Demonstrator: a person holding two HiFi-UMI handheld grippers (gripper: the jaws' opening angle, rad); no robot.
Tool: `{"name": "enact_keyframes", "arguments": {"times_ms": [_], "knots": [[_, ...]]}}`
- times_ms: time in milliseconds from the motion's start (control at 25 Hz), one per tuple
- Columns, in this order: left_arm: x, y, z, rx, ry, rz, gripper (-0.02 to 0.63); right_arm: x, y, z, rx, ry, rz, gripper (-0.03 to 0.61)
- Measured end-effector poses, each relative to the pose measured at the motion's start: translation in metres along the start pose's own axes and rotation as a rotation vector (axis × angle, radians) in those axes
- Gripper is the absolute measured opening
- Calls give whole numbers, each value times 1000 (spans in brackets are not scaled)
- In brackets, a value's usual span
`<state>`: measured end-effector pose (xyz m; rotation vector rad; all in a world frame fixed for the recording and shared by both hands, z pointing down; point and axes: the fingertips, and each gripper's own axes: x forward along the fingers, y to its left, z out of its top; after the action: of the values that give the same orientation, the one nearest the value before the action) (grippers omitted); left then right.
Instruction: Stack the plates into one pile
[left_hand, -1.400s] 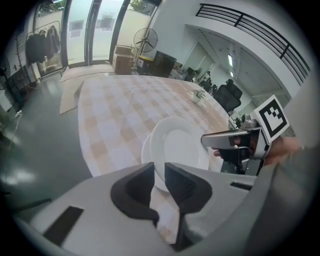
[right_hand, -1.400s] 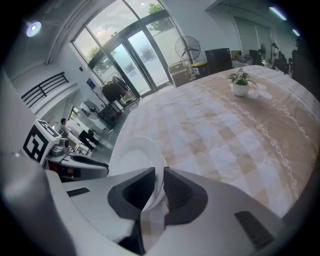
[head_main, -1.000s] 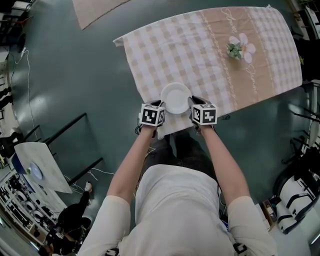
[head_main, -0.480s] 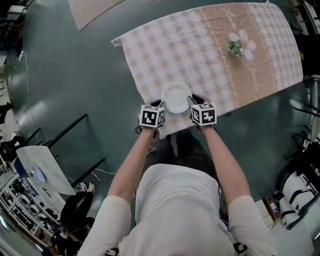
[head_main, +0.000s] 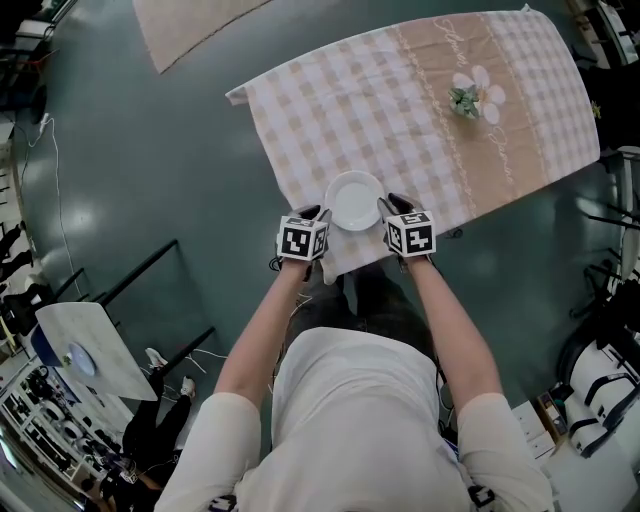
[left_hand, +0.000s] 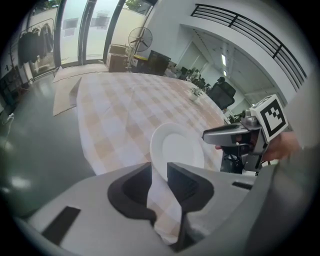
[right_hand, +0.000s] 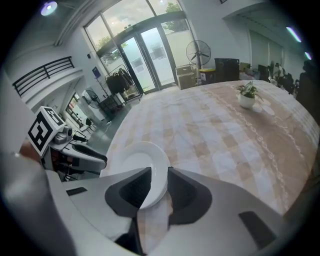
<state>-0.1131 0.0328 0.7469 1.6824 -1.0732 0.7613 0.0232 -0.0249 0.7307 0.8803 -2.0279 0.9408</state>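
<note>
1. At the near edge of the worktop (head_main: 400, 80), the left gripper (head_main: 322, 212) has its jaws clenched on the left rim of the round white plate (head_main: 355, 198). In the left gripper view the rim runs straight into the narrow gap of the left gripper (left_hand: 159, 175).
2. The right gripper (head_main: 386, 203) mirrors it. Its own view shows the jaws of the right gripper (right_hand: 159, 185) closed on the right rim of the round white plate (right_hand: 142, 157), so the plate is held from both sides.
3. The plate sits just inside the near edge, over the beige-and-white checked cloth (head_main: 330, 100). Whether it rests on the cloth or is slightly lifted cannot be told, and neither can whether it is a single plate or several nested.
4. No other plate shows anywhere on the worktop. Towards the far right corner stands only a small green plant in a white pot (head_main: 467, 98), well apart from the plate.
5. Judgement: with one pile in sight, this looks like the closing step, settling the pile. The next move calls for keeping it level, setting it flat on the cloth, then releasing both jaws evenly so that it does not tip off the near edge.
</note>
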Motion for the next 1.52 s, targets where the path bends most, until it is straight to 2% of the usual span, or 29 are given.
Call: {"name": "enact_keyframes", "arguments": {"times_ms": [400,680,840,1000,1240,1520], "knots": [[-39,-20,17,78,-48,-113,83,-46,-2,21,-14,-19,-62,81],[-80,-25,31,132,-91,-160,63,-77,21,40,-10,-94,-49,71],[-106,-27,36,161,-128,-179,60,-98,38,51,-46,-130,-54,66],[-134,-27,43,156,-164,-199,43,-128,56,72,-94,-203,-57,58],[-188,-35,50,156,-268,-208,25,-186,80,94,-144,-315,-60,52],[-258,-76,68,278,-463,-172,17,-264,101,117,-213,-467,-5,44]]}}
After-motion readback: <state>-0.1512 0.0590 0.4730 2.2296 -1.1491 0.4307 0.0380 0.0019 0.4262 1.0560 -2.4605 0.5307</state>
